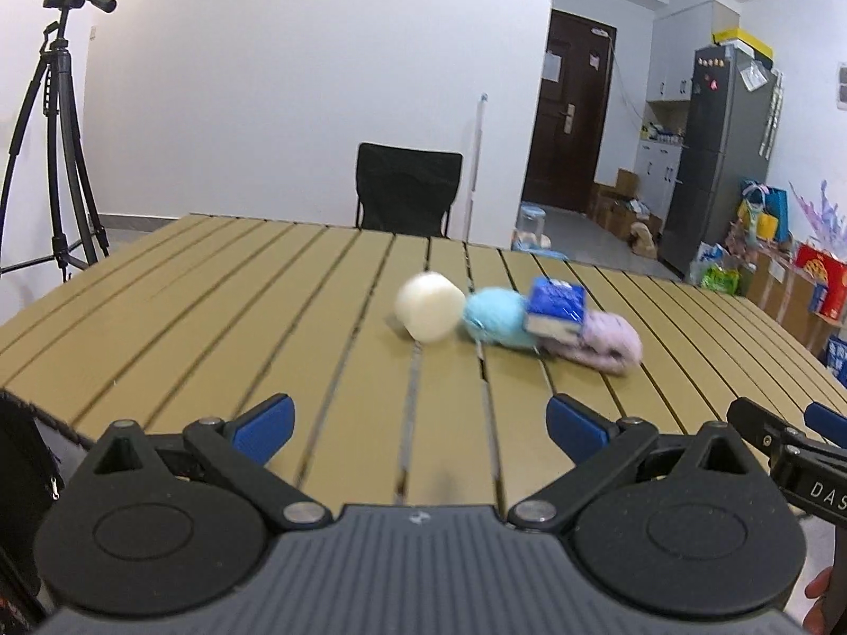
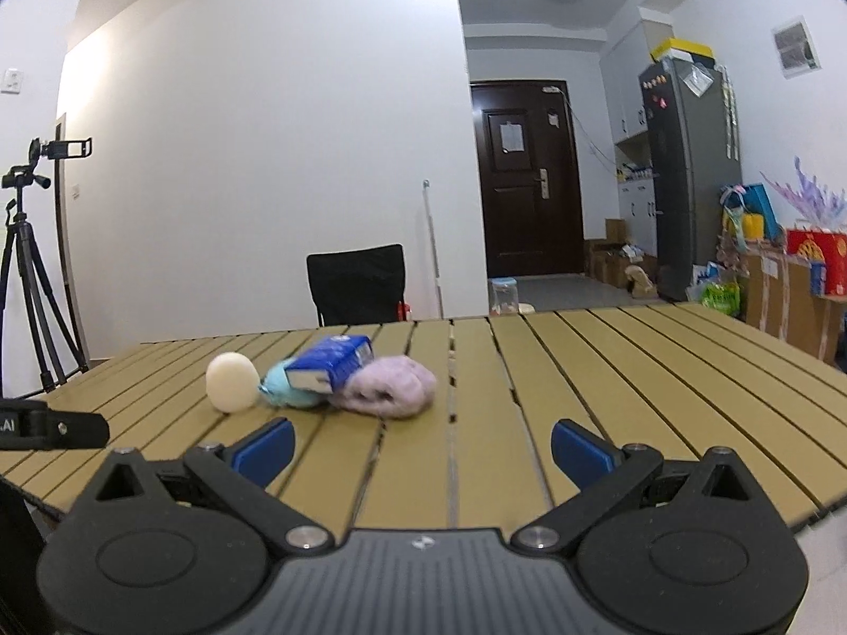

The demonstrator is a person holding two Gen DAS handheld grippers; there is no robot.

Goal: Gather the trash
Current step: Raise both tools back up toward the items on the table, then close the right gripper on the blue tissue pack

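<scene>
Both tools held spread wide, nothing gripped: left tool, right tool. Trash clustered mid-counter: white roll, teal ball, blue packet atop, lilac bundle touching.

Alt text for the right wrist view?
The open right gripper faces a slatted tan table holding a cream cylinder, a blue fuzzy ball, a blue carton and a lilac fuzzy bundle.

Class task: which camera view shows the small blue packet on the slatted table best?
The left wrist view: the small blue rectangular packet shows its top and front, unobstructed. The right wrist view shows the packet from lower down, tilted and blurrier.
</scene>
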